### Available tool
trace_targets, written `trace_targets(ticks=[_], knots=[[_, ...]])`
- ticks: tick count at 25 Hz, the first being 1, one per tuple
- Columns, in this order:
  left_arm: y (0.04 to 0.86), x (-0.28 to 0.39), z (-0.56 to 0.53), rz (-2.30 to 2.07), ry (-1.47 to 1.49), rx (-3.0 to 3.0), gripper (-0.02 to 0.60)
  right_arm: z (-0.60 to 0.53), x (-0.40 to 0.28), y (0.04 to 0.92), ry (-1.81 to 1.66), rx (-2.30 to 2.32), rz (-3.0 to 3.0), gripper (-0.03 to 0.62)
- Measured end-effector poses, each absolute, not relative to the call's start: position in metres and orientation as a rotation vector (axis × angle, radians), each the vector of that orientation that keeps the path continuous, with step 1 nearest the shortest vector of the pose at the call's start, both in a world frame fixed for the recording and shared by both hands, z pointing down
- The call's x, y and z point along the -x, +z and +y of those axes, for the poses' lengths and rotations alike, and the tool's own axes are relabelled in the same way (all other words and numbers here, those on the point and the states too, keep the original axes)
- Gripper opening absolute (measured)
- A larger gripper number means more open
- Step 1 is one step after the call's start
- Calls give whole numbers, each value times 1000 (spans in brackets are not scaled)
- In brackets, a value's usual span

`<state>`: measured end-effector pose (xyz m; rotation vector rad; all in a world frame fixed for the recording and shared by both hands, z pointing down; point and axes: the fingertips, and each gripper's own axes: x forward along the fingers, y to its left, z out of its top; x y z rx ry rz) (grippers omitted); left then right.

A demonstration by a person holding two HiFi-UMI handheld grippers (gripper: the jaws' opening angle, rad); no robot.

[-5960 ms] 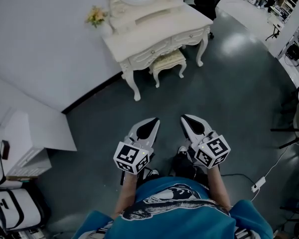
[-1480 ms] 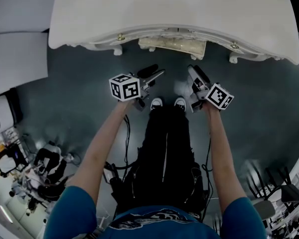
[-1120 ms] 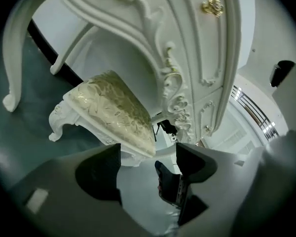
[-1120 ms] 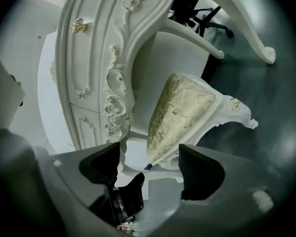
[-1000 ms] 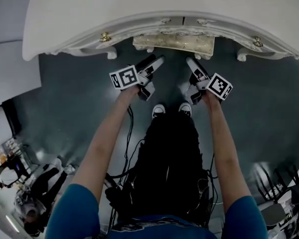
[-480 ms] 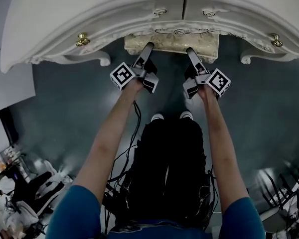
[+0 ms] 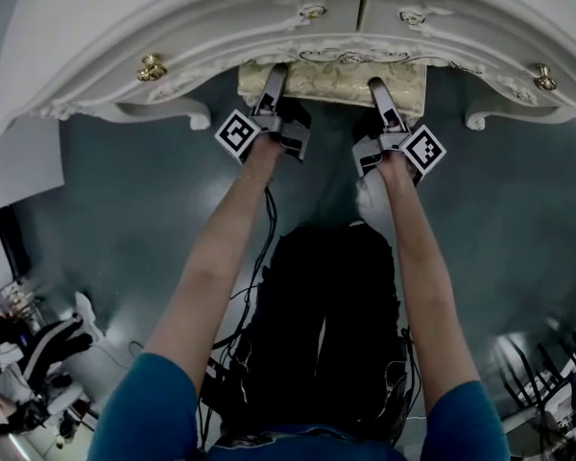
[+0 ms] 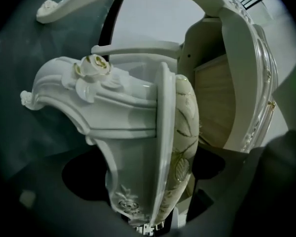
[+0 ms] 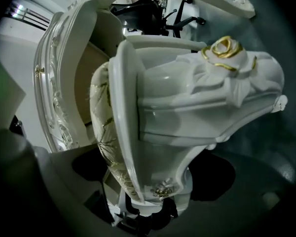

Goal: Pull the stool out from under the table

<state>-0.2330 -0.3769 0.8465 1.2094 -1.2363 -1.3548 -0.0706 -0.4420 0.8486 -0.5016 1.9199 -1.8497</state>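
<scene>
Head view: two claws reach under the front of one white table (image 7: 173,17). The left gripper (image 7: 272,73) and the right gripper (image 7: 376,86) are side by side. Each sits at the near edge of the single stool (image 7: 331,80), which is tucked beneath the table just ahead of them. Four gold knobs (image 7: 152,65) line the table's front, two to the outside of each claw. Two curled table feet (image 7: 202,118) stand on the floor, one to the outside of each claw.

Left gripper view: the jaws are closing, with the stool's white frame and patterned cushion (image 8: 185,127) between them. I cannot tell whether the pads press on it. One carved rose (image 8: 93,65) sits on the stool's corner, ahead of this claw and to its left.

Right gripper view: the jaws stand wide, with the stool's seat edge between them. One gold-edged rose (image 9: 227,51) sits ahead and to the right, and one dark office chair (image 9: 158,11) stands far ahead.
</scene>
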Motion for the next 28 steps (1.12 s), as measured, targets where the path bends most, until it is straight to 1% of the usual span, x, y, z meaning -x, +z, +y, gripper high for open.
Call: trace_targets(ticks=[4,7,18,23,28], knots=[[846,224,-371,-1187,-1346,-1193,494,-435,66,849,-1899,467,1909,461],[847,210,-355,-1152,-1328,-1193,489,-424,57,849,-1919,451,1919,456],[851,157,-263,-1151,-1340,-1143,486,-338,9,852,-2011,416,1933,453],[855,149,-250,-1153,-1336,-1149,486,-328,3,855,-2030,395,1947,453],[859,103,-171,-1143,-1320,-1144,486,-247,-42,859,-2063,373,1952,453]])
